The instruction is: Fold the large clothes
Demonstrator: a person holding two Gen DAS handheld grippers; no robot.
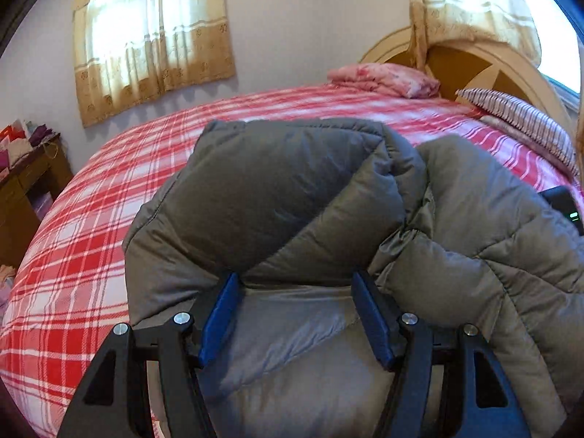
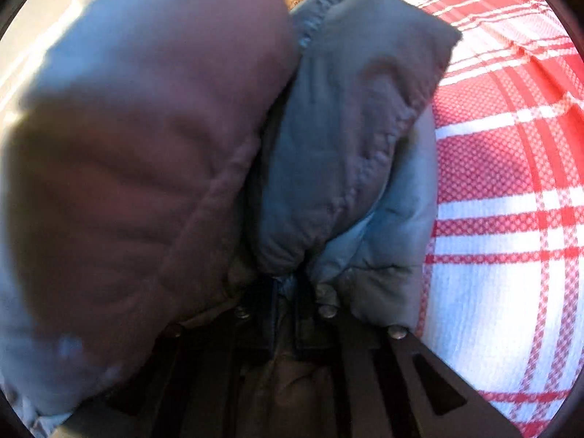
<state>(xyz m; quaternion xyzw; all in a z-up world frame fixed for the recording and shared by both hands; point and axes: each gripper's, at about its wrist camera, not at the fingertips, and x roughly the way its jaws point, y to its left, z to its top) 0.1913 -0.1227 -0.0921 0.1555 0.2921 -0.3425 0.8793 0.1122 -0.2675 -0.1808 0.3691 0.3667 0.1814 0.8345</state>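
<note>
Item: grey padded jacket (image 1: 292, 197), lying on red-and-white plaid bedspread (image 1: 91, 219), near edge of bed, bulk toward R side of the left wrist view.

L gripper (image 1: 297, 314): fingers spread wide, blue pads either side of a pale grey panel of the jacket; no pinch. A folded-over dark flap rises just beyond the fingertips, touching or nearly touching them. Jacket lies straight ahead of and beneath this gripper.

R gripper (image 2: 288, 292): fingers pressed close on a gathered bunch of jacket fabric; puffy folds bulge up on both sides and hide most of the pads. Pinch judged firm, contact partly hidden. Its dark body shows at R edge of left wrist view (image 1: 564, 208), beside the far-R part of the garment.

Orientation: long axis judged to run roughly L–R across the near bed, but the jacket is bunched, so which end is collar or hem cannot be told.

Key relation: R gripper already holds cloth; L gripper is nearest the free flap. Coming move likely needs L to close on that edge directly ahead.

Background: pink folded blanket (image 1: 383, 78), striped pillow (image 1: 522, 116) at far headboard.
</note>
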